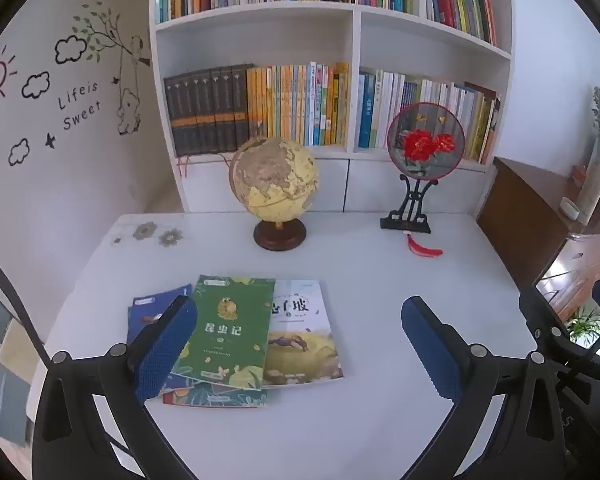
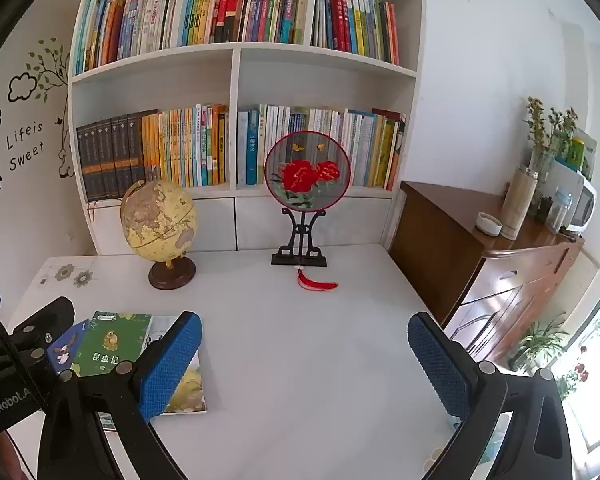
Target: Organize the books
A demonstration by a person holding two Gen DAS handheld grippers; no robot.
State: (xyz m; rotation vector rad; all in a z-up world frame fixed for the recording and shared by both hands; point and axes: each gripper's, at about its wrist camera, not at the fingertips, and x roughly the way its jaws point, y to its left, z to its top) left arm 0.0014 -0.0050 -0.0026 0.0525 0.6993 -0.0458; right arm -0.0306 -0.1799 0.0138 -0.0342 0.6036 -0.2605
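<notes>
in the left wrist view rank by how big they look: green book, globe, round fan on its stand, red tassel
1. green book, though it lies nearest the camera
2. globe and round fan on its stand: too alike to rank
3. red tassel, clearly smallest

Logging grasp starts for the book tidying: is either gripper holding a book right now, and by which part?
Nothing is held. The left gripper and right gripper are both open above the table; the books lie untouched.
</notes>
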